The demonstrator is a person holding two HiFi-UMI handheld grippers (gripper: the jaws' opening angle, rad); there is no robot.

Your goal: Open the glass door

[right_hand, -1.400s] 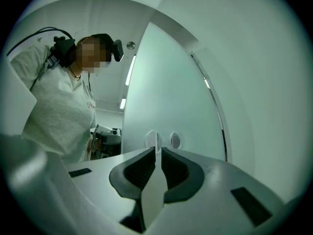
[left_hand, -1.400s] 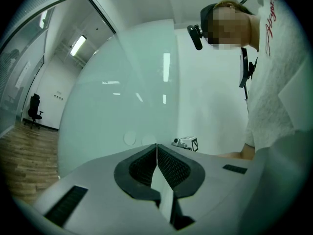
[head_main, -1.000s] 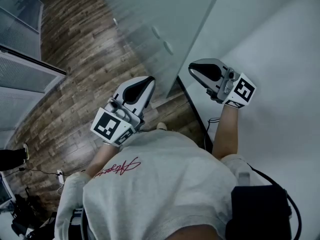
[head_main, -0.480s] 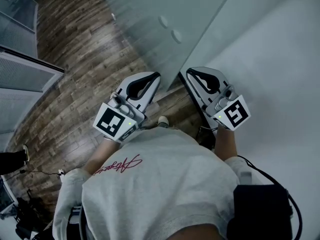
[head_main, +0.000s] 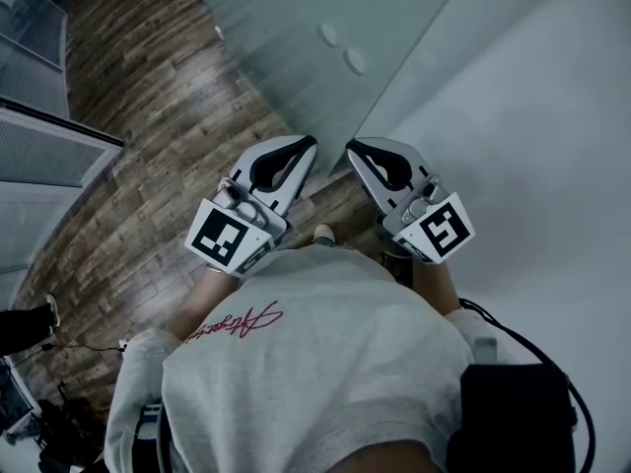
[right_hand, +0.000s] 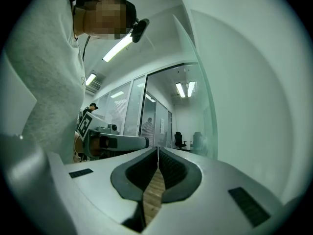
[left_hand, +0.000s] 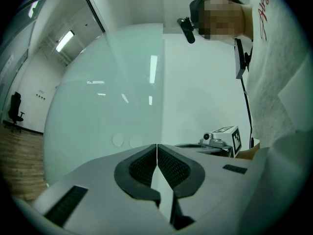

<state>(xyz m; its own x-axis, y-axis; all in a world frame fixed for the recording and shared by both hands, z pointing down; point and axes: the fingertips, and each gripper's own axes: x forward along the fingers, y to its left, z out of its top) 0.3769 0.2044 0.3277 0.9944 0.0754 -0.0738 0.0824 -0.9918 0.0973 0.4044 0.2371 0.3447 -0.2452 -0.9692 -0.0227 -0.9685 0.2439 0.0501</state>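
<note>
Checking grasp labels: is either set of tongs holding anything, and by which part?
Nothing is held: left tongs and right tongs are both shut empty.

We see a pale green frosted glass door (head_main: pixel 286 57), brown plank floor (head_main: pixel 148 166), light grey left gripper (head_main: pixel 310 145) and right gripper (head_main: pixel 352 148) with black-and-white markers (head_main: pixel 219 236), a grey shirt (head_main: pixel 325 372) with seemingly red lettering.
</note>
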